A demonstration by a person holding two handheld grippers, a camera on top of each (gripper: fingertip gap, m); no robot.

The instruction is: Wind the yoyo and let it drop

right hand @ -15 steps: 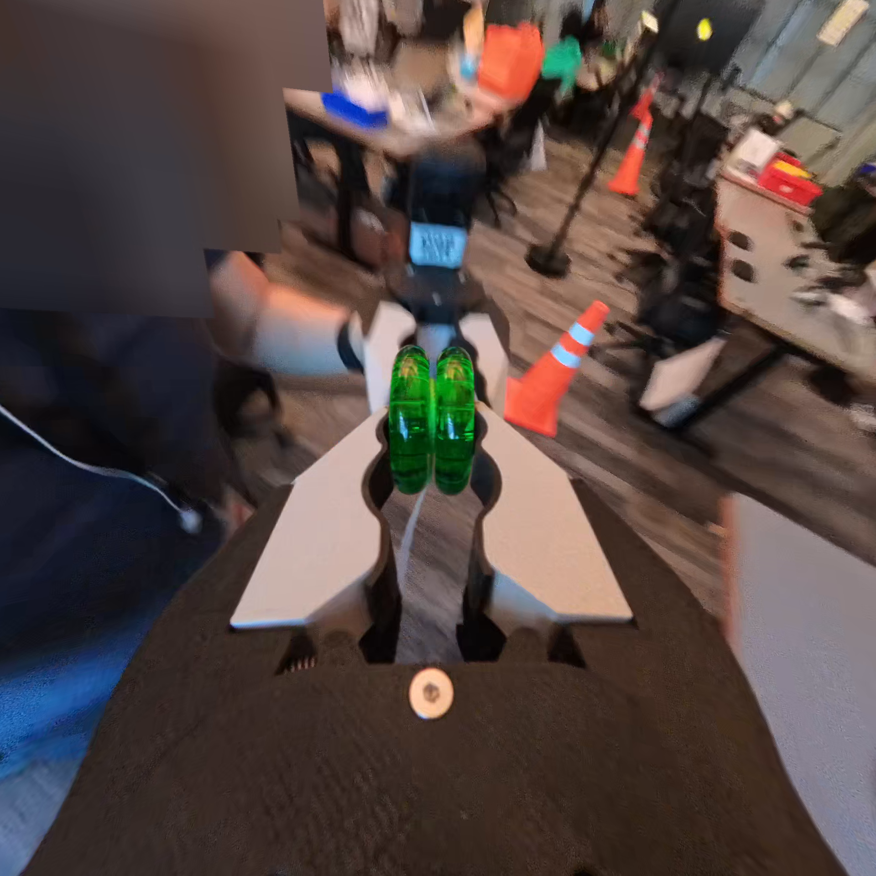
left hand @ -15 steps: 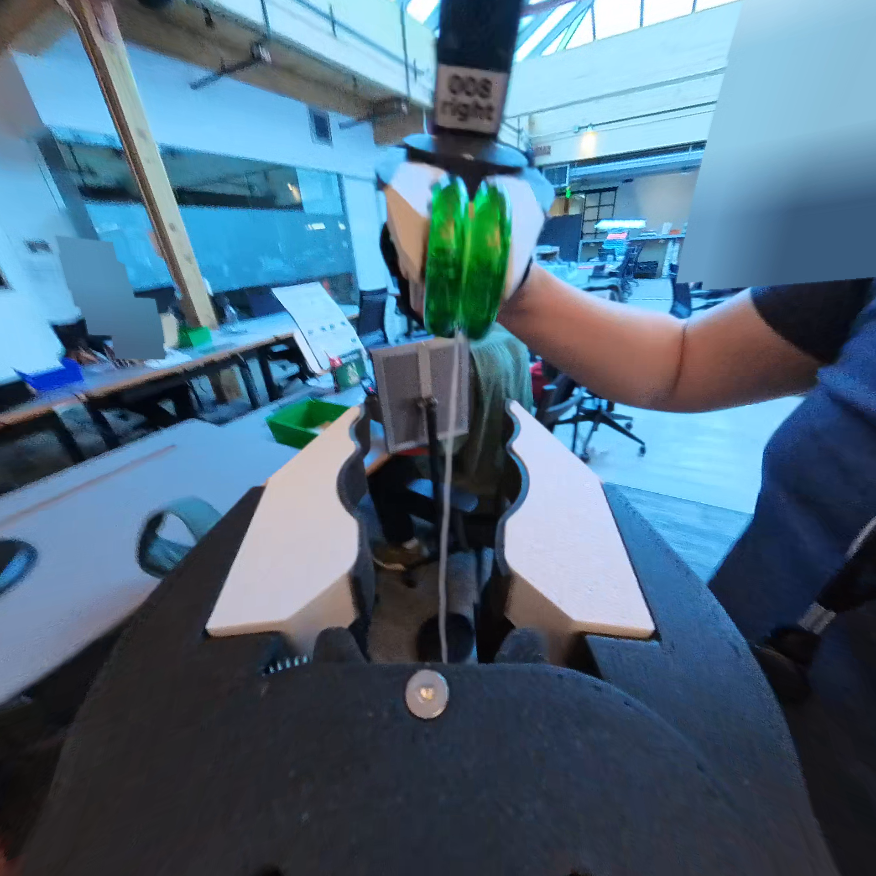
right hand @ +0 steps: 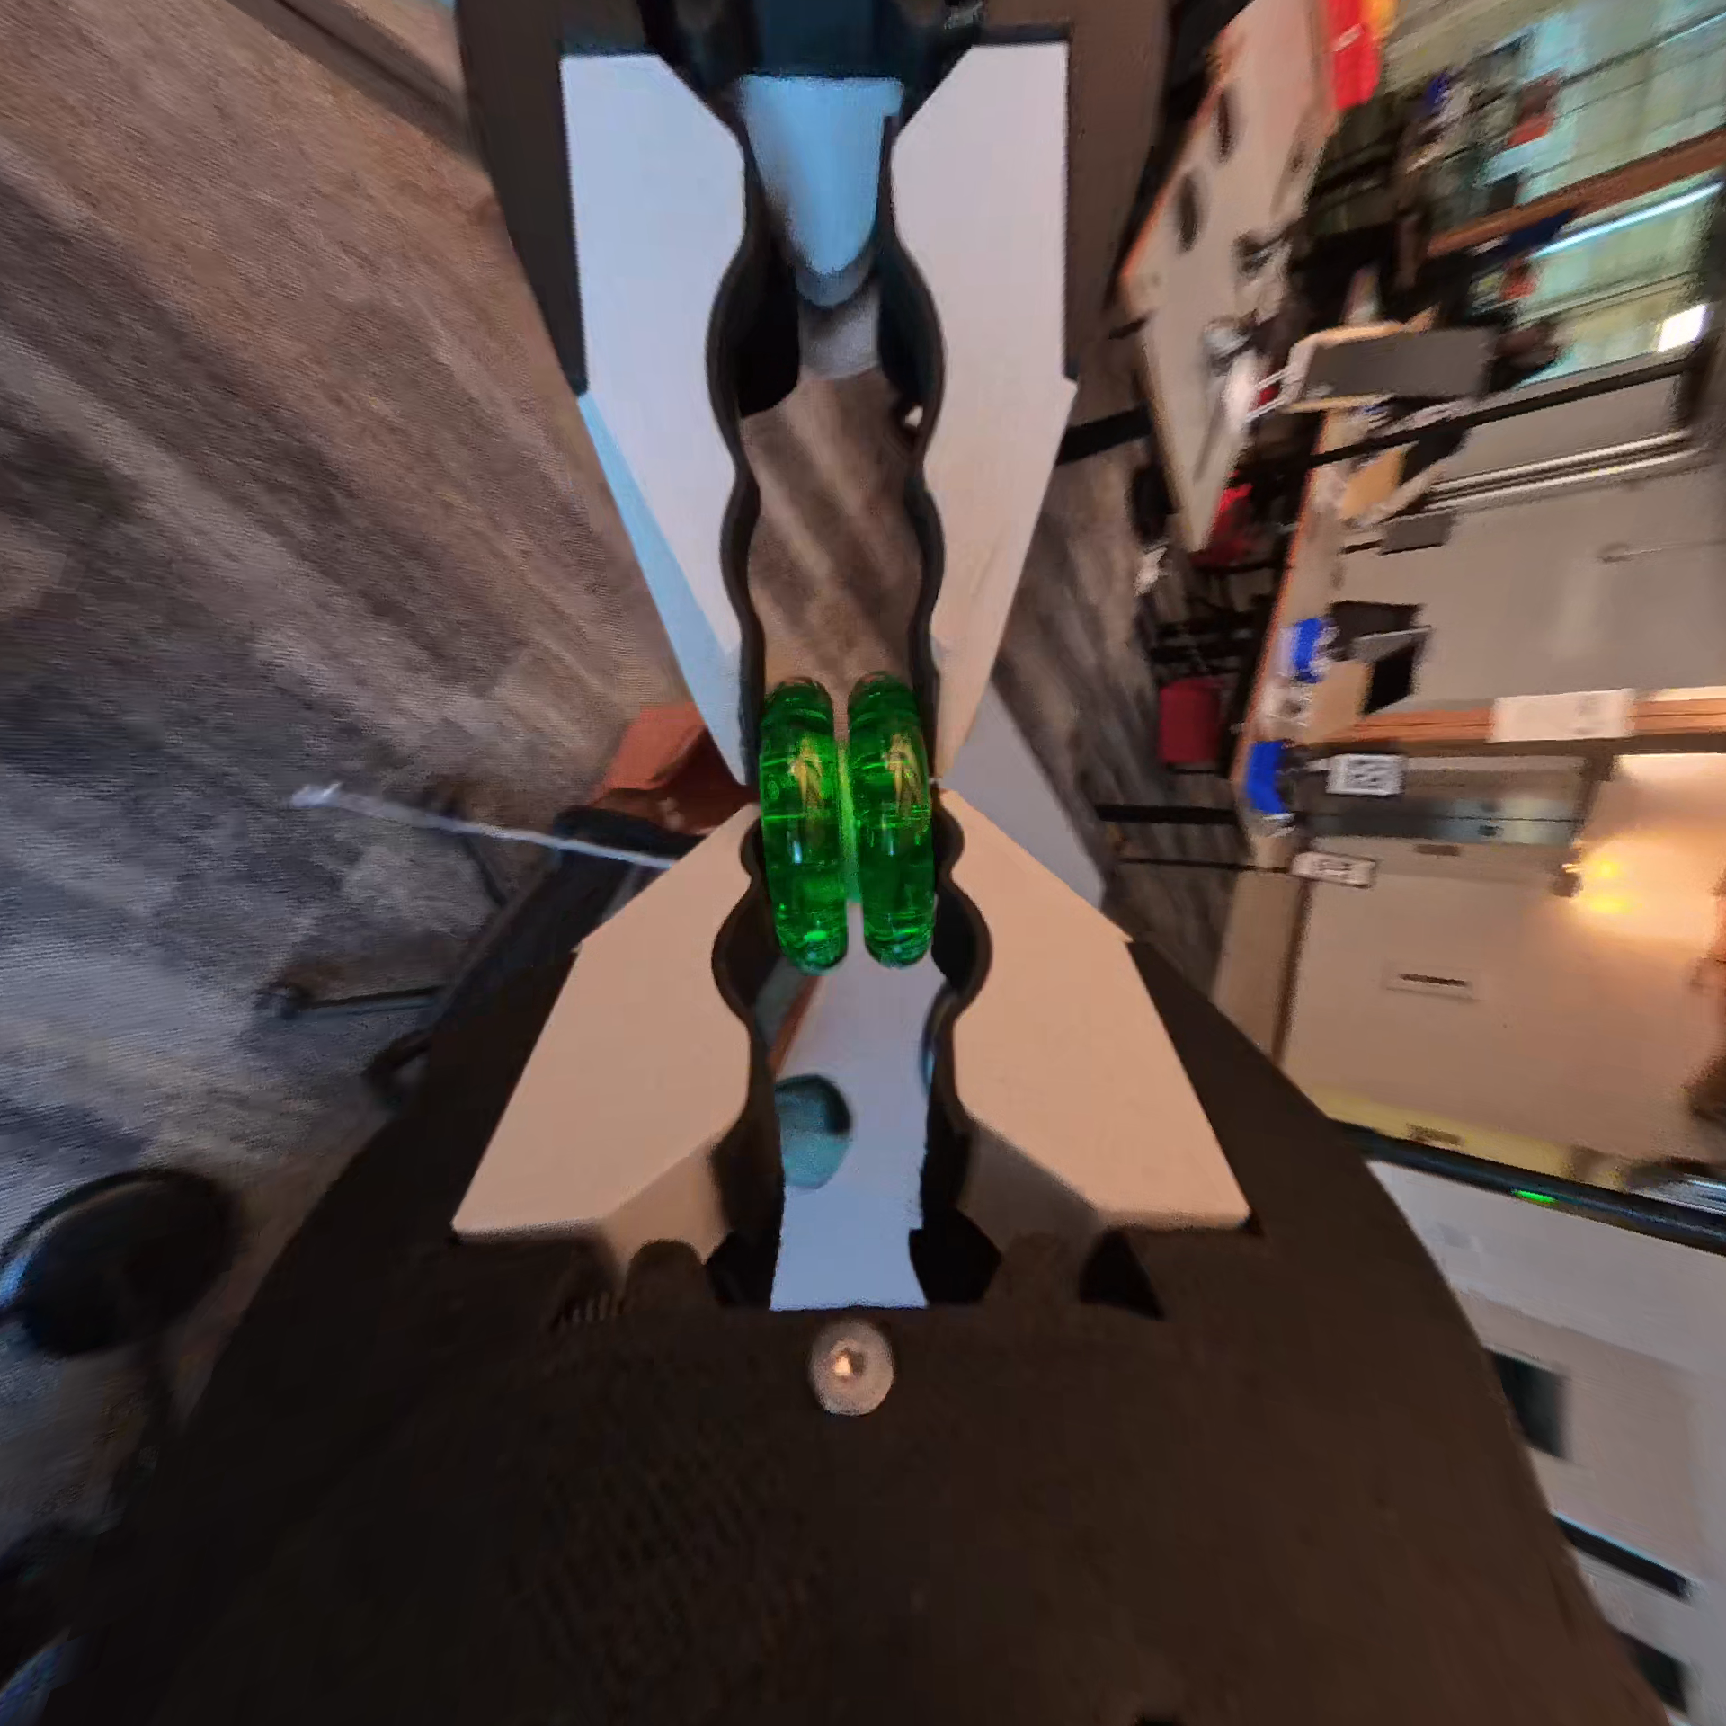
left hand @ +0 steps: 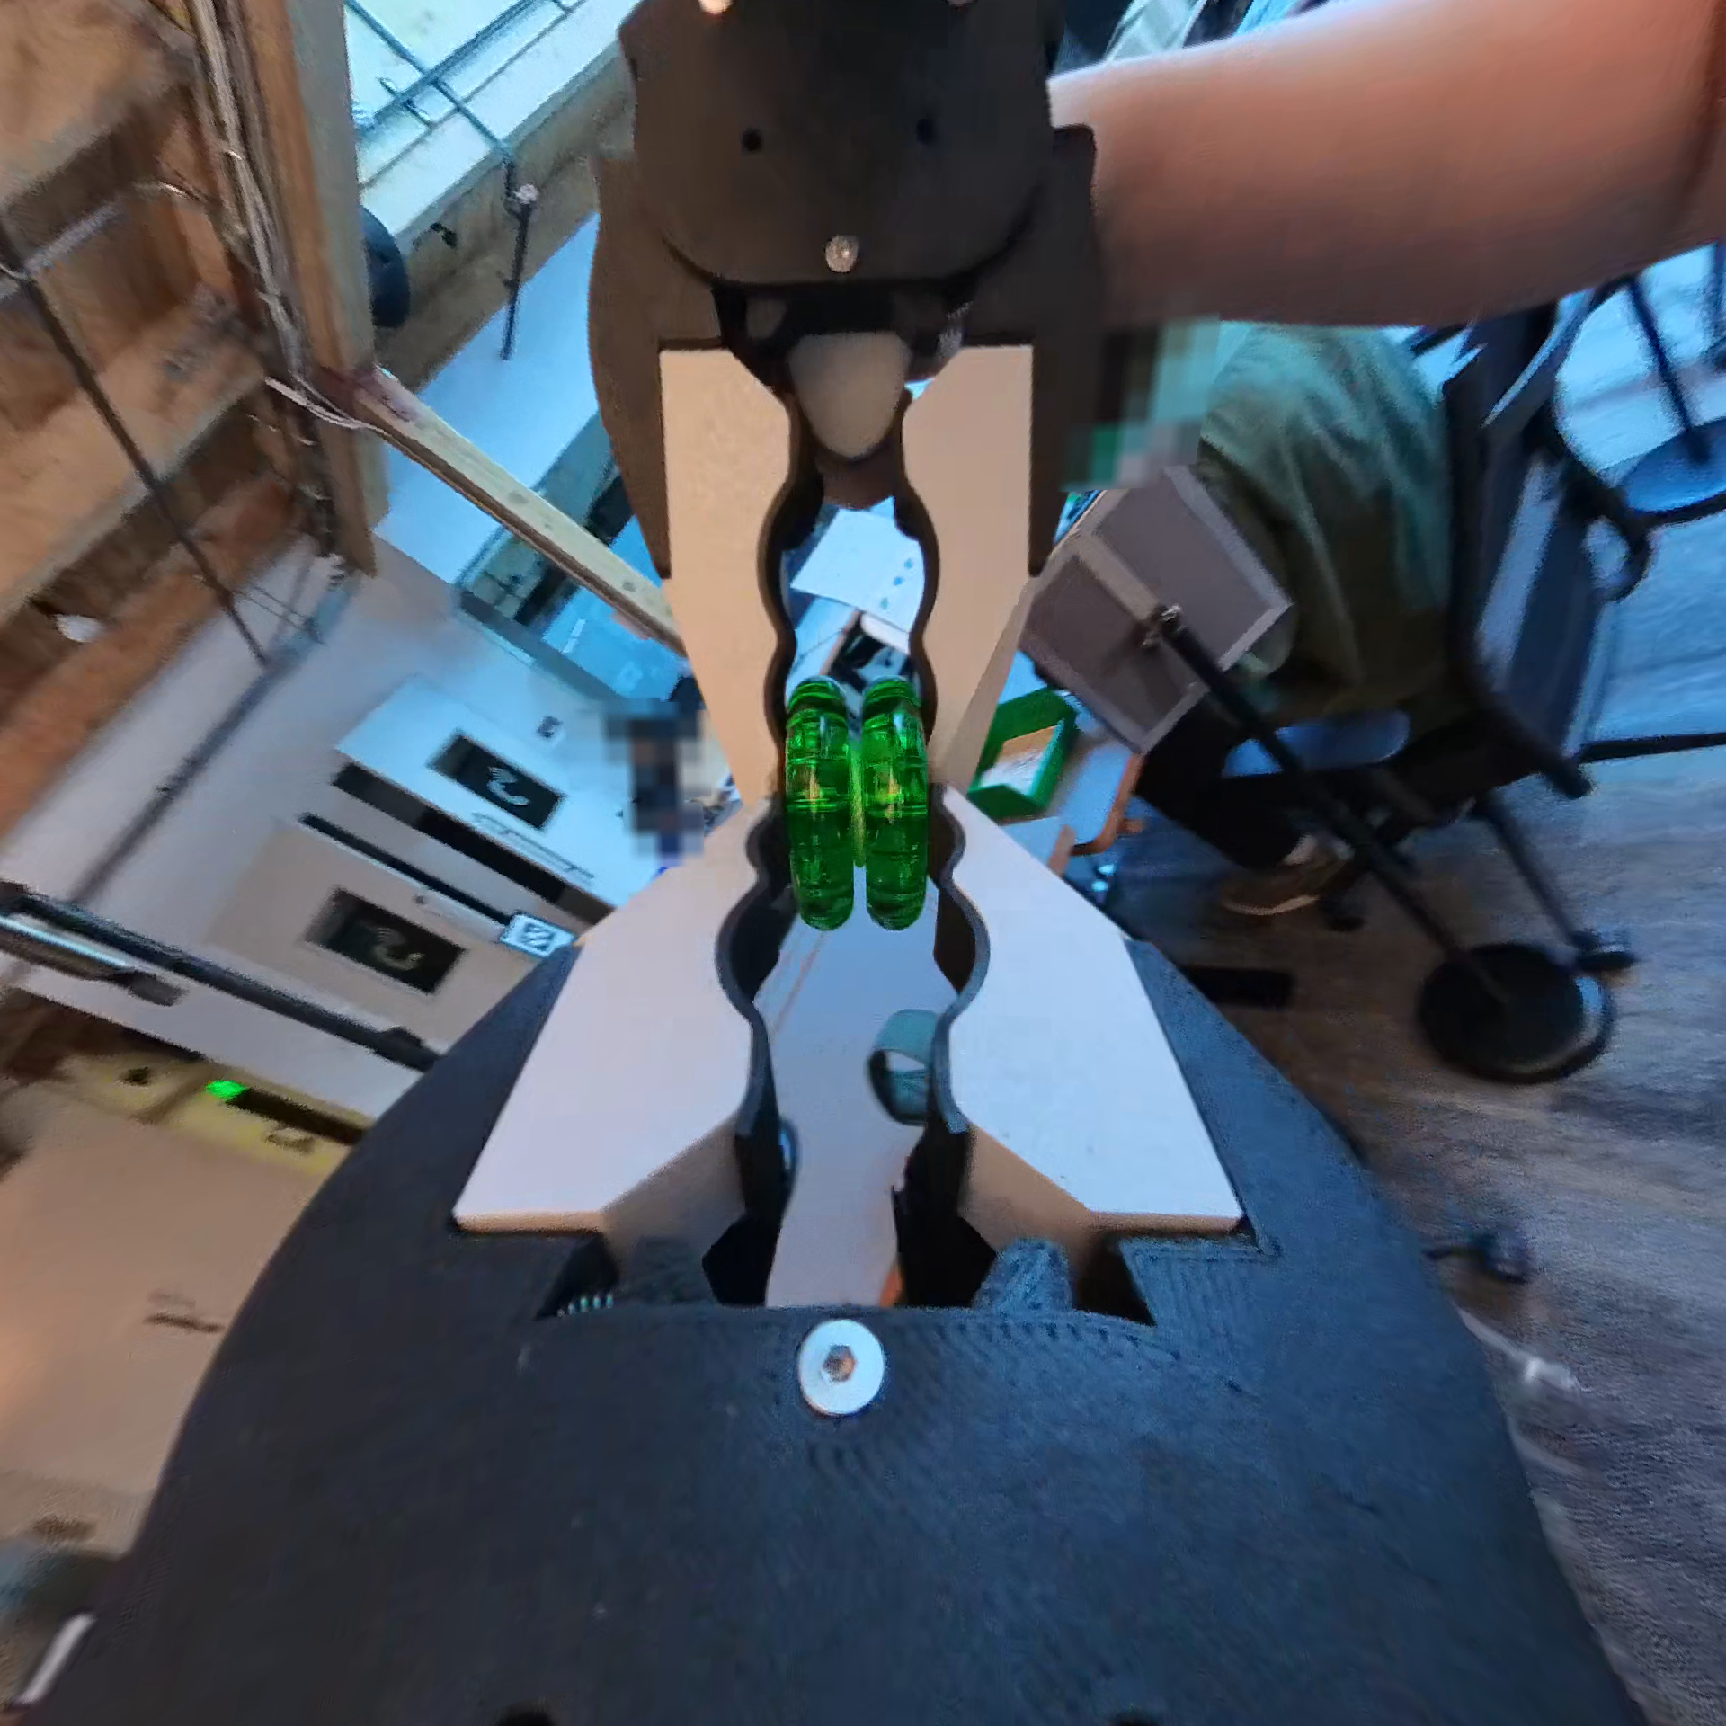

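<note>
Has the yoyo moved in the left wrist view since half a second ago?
Yes. The yoyo has come down from above the left hand-held gripper to between its fingertips.

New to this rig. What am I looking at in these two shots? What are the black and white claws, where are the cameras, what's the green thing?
No robot here: a person holds a two-finger gripper in each hand. Each picture comes from a camera on one gripper, looking forward along its white fingers.

In the left wrist view, the left gripper is at the bottom; the right gripper points at it from above, with the person's forearm behind. The right wrist view shows the mirror case: right gripper below, left gripper above.

The green thing is the yoyo, seen edge-on in mid-air between both sets of fingertips. Both appear closed on it. Nothing rests on a surface; an office lies blurred behind.
</note>
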